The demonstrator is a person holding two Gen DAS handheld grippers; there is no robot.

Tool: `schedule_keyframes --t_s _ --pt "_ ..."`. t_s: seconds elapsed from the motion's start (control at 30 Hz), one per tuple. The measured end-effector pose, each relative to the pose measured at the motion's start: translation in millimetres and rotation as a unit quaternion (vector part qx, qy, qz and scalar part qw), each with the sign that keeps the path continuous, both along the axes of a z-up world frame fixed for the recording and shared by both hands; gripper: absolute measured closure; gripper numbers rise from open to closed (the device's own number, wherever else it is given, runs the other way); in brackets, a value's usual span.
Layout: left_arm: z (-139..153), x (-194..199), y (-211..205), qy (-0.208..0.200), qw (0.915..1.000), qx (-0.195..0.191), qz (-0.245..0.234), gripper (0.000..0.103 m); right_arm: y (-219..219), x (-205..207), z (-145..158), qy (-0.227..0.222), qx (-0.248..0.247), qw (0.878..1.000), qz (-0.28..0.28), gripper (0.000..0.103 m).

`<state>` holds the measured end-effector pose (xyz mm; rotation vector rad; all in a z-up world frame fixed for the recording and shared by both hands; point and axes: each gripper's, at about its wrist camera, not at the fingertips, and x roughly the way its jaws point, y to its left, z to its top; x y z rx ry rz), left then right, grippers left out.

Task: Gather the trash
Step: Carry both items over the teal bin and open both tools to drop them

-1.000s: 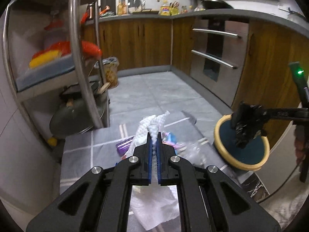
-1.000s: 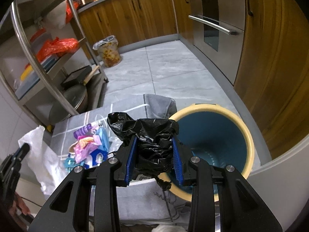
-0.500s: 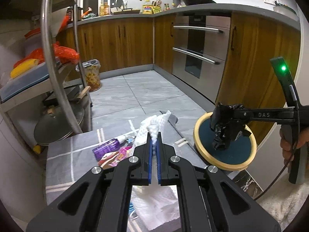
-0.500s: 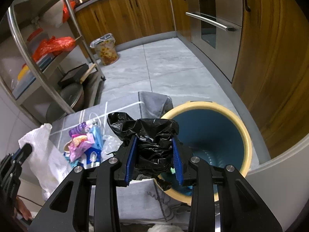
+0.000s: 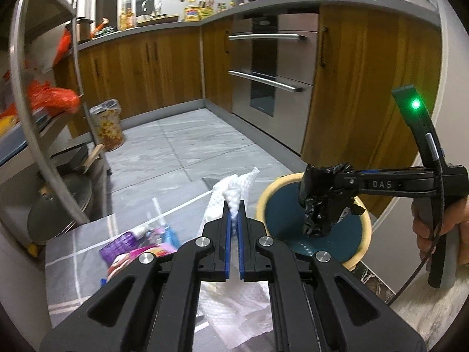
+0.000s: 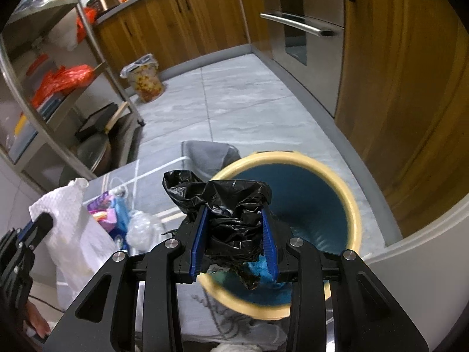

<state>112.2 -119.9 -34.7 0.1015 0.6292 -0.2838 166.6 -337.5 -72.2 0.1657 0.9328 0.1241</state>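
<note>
The right gripper (image 6: pixel 234 234) has its blue pads (image 6: pixel 198 236) clamped on a crumpled black plastic bag (image 6: pixel 231 214), which bulges above the jaws and trails a loose tail below them. The bag hangs over the near rim of the bin (image 6: pixel 350 202), a blue bucket with a cream lip, at about five o'clock from the pile of wrappers (image 6: pixel 112 211).

The left gripper (image 5: pixel 234 223) has its fingers pressed together on a fold of white paper towel (image 5: pixel 234 190); most of the sheet droops beneath the jaws. From this wrist view the bin (image 5: pixel 365 226) sits at three o'clock of the towel, and the wrappers (image 5: pixel 134 243) lie at nine o'clock on the grey cloth (image 5: pixel 67 252).

As a judgement, the bag is over the rim rather than the middle of the opening, so letting go here could leave it caught on the lip or fallen outside. The hanging towel could brush the wrappers and drag them off the cloth. Both grippers head for one opening, so they could knock together.
</note>
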Motion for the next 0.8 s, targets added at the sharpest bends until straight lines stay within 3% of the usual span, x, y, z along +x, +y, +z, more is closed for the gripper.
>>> schedule_keyframes --t_s 0.37,0.8 --pt "-18.9 21.6 -67.1 0.01 0.9986 0.008 -0.051 0.1 -41.5 11.3 -14.0 0.025 0.005 0.999 -0.042 0.067" --pt "-39.0 36.9 -97.2 0.032 0.9967 -0.022 -0.072 0.1 -69.8 19.3 -36.3 0.061 0.002 0.995 -0.076 0.067"
